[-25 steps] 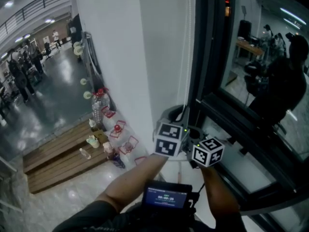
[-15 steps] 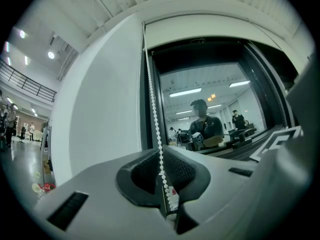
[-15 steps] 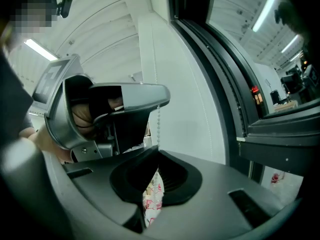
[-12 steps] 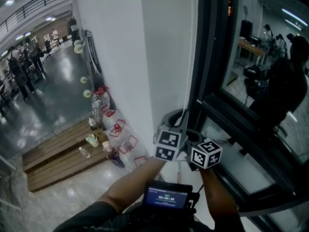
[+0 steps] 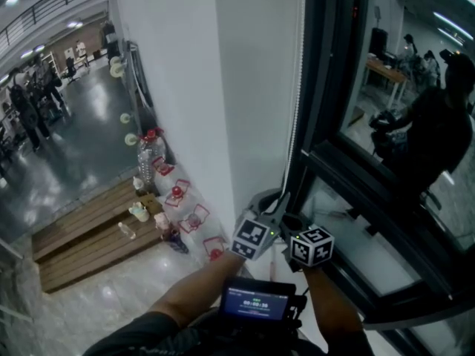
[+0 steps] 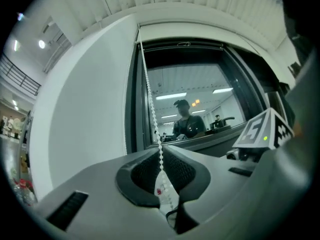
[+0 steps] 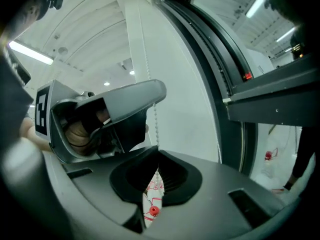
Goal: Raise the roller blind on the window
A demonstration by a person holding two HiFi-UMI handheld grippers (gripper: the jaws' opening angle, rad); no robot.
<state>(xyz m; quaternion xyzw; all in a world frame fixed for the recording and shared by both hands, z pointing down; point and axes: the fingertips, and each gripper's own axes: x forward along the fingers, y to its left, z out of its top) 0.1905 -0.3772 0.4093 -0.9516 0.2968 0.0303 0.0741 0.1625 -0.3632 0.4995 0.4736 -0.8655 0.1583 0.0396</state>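
Observation:
A white bead chain [image 5: 297, 117] hangs down the black window frame [image 5: 326, 87], beside the white wall. Both grippers sit low on it, side by side. My left gripper [image 5: 280, 201] is shut on the chain [image 6: 151, 109], which runs up from its jaws to the top corner of the window. Just to its right, my right gripper [image 5: 294, 225] is also shut on the chain [image 7: 154, 118], a strand of which enters its closed jaws from above. The left gripper [image 6: 161, 153] view shows bare dark glass [image 6: 200, 94]; no blind fabric covers it. The right gripper [image 7: 156, 157] faces the wall.
The white wall [image 5: 200, 87] stands left of the window. A black sill [image 5: 371, 221] juts out at the right. The glass [image 5: 415, 87] reflects a person and a lit room. Far below lie a wooden platform [image 5: 89, 236] and bottles [image 5: 148, 162]. A small screen [image 5: 256, 300] sits at my chest.
Both grippers have moved down together along the window frame, still shut on the bead chain. Their marker cubes sit lower in the head view than a second ago.

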